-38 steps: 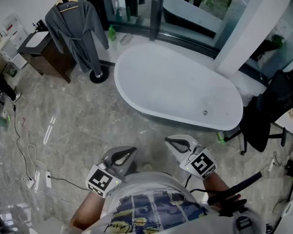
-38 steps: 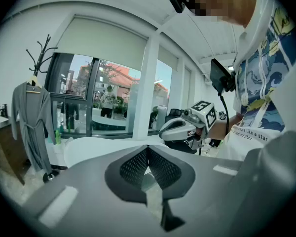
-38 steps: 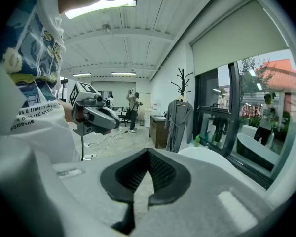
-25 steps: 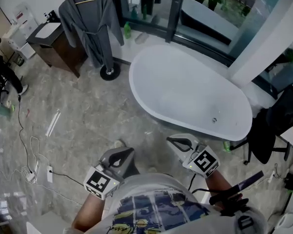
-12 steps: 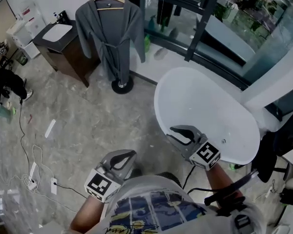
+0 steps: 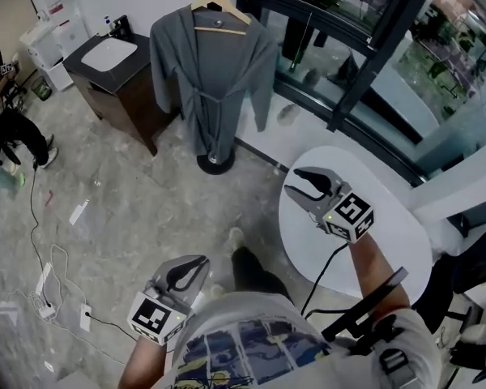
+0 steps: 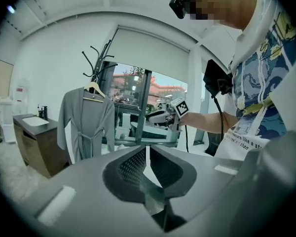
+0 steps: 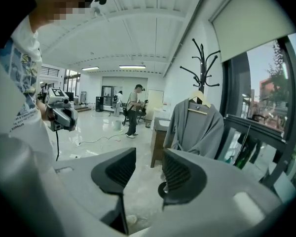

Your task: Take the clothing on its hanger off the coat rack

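Jaws of the right gripper (image 6: 293, 181) stand apart on nothing, having just been opening; the left gripper (image 6: 198, 264), at 7 o'clock, is closed, empty. At 12 o'clock the robe (image 6: 213, 79) on its hanger (image 6: 219, 6) hides most of the coat rack (image 6: 215, 164), whose top is cut off; it looms nearer than before.

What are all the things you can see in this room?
Robe: one, grey, on the hanger.
Hanger: one, wooden, hung on the rack.
Rack: one, black, by the window.
Cabinet: one, dark brown, left of the robe, white sink on top.
Tub: one, white, at the right.
Cables: several, dark, on the floor at the left.
Left gripper: one, grey, held low, shut, empty.
Right gripper: one, grey, raised by the tub, jaws just been opening, nothing between them.
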`<state>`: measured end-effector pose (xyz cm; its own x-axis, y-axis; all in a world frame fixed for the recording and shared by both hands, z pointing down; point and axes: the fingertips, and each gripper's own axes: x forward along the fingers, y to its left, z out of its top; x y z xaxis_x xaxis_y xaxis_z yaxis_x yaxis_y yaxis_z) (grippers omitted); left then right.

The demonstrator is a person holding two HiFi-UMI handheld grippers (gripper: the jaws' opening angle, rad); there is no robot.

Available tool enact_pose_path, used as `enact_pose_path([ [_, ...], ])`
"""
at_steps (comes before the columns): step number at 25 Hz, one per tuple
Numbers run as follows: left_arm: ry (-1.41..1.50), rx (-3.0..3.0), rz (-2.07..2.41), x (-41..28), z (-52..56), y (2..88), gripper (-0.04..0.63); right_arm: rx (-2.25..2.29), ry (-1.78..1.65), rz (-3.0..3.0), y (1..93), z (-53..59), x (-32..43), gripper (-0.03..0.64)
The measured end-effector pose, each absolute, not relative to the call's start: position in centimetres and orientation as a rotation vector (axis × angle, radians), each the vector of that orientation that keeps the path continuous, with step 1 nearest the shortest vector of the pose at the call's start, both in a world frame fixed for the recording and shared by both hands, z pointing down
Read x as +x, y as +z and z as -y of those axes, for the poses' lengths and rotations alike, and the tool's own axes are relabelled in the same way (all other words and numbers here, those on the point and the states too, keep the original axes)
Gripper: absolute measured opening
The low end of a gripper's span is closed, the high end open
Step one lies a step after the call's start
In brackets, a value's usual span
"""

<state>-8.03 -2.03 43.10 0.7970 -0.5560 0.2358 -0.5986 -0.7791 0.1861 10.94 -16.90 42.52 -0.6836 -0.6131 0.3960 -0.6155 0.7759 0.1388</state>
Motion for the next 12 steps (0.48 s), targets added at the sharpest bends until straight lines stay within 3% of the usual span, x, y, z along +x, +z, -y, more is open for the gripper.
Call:
enact_pose_path([
  [12,0.224,2.645,1.173,-10.7,18.3,40.2,0.034,0.92,-0.199,2.493,34.3,50.0,12.2,0.236],
])
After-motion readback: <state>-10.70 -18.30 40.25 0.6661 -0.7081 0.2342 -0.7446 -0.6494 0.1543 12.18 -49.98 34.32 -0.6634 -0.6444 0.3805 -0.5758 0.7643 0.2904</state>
